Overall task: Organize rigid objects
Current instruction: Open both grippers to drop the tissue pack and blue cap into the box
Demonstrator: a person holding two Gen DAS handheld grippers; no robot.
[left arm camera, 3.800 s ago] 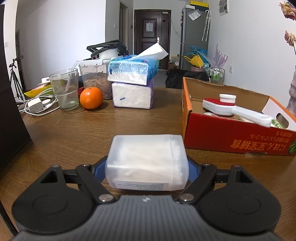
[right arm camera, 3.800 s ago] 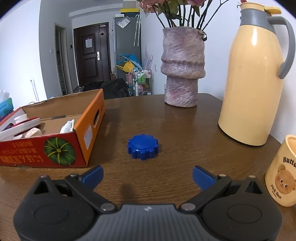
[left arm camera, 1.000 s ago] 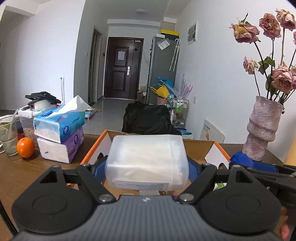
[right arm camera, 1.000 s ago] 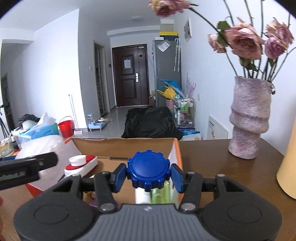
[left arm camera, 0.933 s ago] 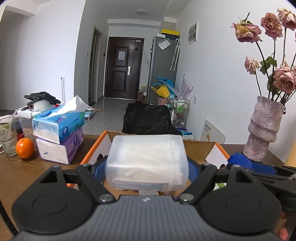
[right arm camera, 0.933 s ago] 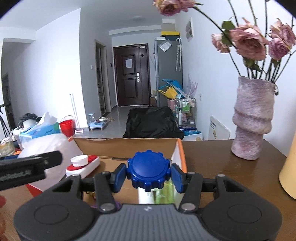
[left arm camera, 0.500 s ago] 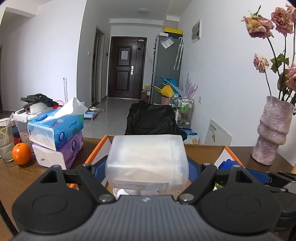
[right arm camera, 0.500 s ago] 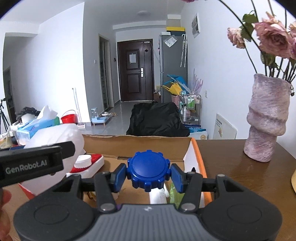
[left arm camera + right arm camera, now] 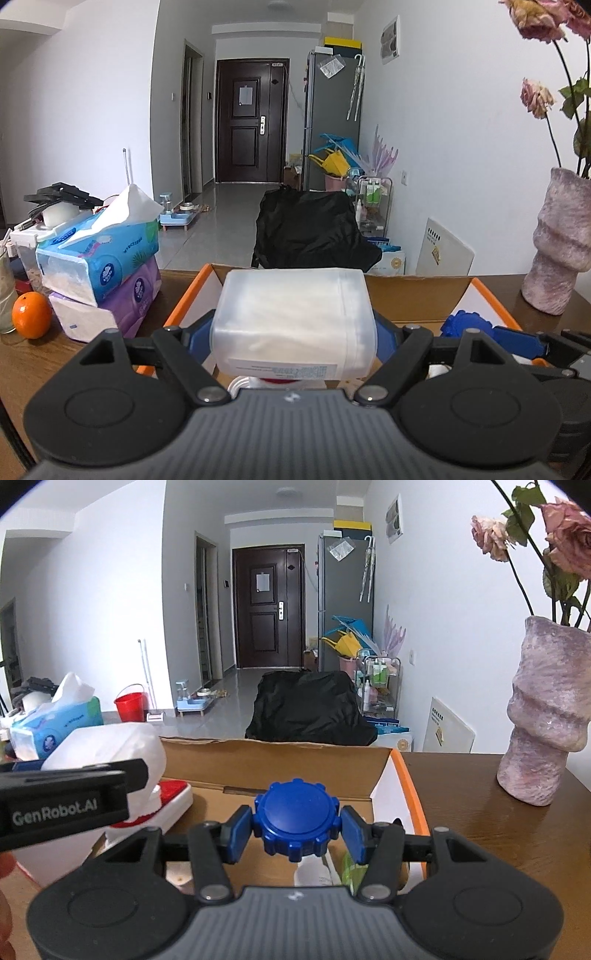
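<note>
Over the open cardboard box with orange rim (image 9: pixel 410 797), both grippers hang side by side. Left gripper (image 9: pixel 293 332) is clamped on a translucent white plastic container with a printed label (image 9: pixel 293 321); right gripper (image 9: pixel 296 825) is clamped on a blue scalloped round cap (image 9: pixel 296 818). Both held things sit above the box interior, clear of its walls.

Around: stacked blue and purple tissue packs (image 9: pixel 103 273) and an orange fruit (image 9: pixel 31 314) left of the box on the brown wooden table (image 9: pixel 491 834); a mottled pink ceramic vase with dried roses (image 9: pixel 546 716) to its right, well apart.

Right wrist view alone shows the box contents: a red-and-white brush (image 9: pixel 162 805) under the left gripper's side, a white bottle and something green, unclear, below the cap. Left wrist view shows the cap (image 9: pixel 465 325) and right gripper beside it, over the right box edge.

Far flap stands upright; bare table lies open between box and vase.
</note>
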